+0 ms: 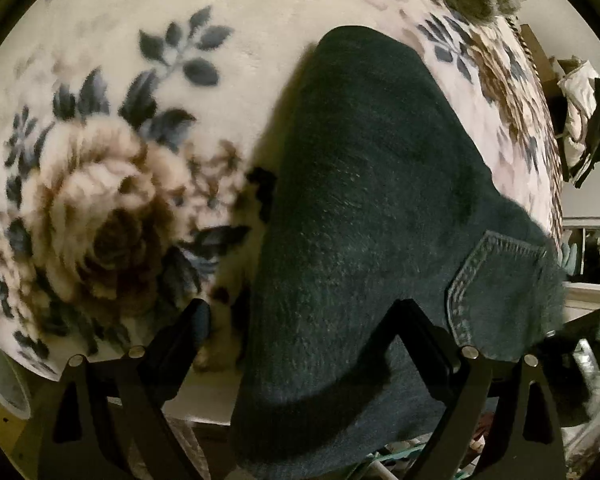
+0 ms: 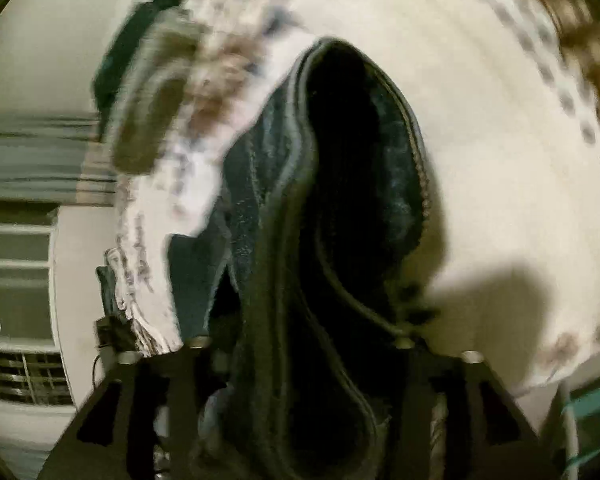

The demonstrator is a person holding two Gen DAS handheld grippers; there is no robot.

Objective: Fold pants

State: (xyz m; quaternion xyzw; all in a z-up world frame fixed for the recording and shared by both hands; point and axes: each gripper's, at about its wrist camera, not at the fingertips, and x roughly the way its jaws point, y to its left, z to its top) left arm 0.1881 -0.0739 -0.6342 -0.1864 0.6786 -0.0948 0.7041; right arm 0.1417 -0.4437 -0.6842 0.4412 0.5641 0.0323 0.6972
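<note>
Dark blue pants lie on a cream floral blanket, and their near end hangs over the bed edge. A back pocket with pale stitching faces up at the right. My left gripper is open and wide. Its right finger rests on the denim, while its left finger stands clear over the blanket. In the right wrist view the pants bunch into a raised fold with a seamed opening on top. My right gripper straddles that bunch, which fills the span between its fingers, so it is shut on the thick fold.
Other clothes hang in a heap beyond the right side of the bed. An olive, blurred cloth lies at the blanket's far left. White furniture and a vent grille stand past the bed edge on the left.
</note>
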